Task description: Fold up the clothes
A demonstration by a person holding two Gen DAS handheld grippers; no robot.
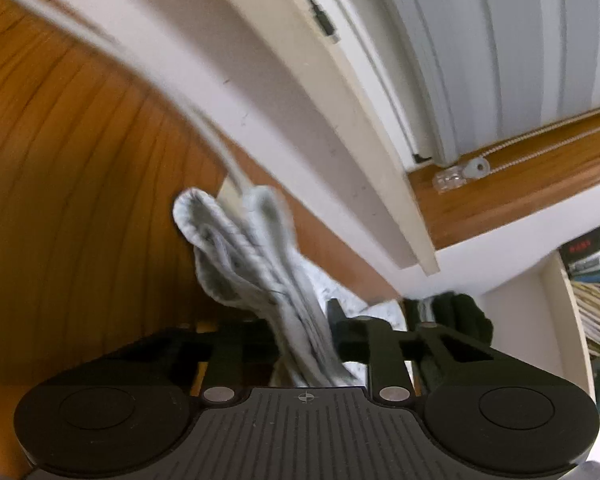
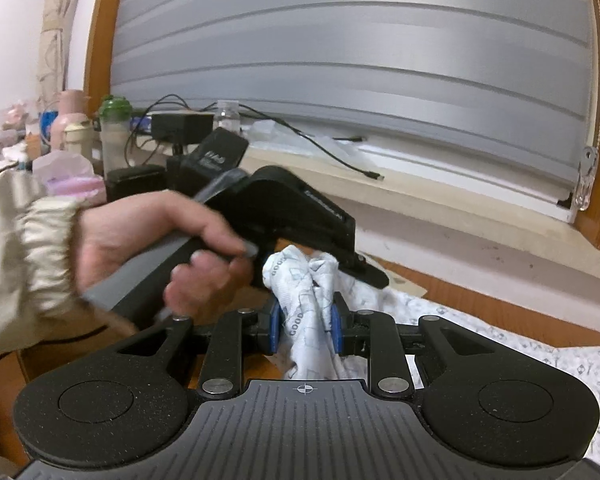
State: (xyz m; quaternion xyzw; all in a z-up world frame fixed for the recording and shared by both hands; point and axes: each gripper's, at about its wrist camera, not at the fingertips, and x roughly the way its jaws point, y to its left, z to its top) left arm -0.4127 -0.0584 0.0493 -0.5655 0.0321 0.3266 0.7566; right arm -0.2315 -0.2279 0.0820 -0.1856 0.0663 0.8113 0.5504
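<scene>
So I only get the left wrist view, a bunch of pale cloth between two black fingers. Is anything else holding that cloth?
Observer: Yes. The right hand-held gripper is shut on the same printed cloth, with its blue pads pressing a bunch from both sides.
Operator: And who carries the one I look through?
Observer: A person's left hand, in a cream sleeve, grips the handle of the left hand-held gripper.
Operator: Anything behind that hand?
Observer: A green-capped bottle stands further back on the left, among black cables.
</scene>
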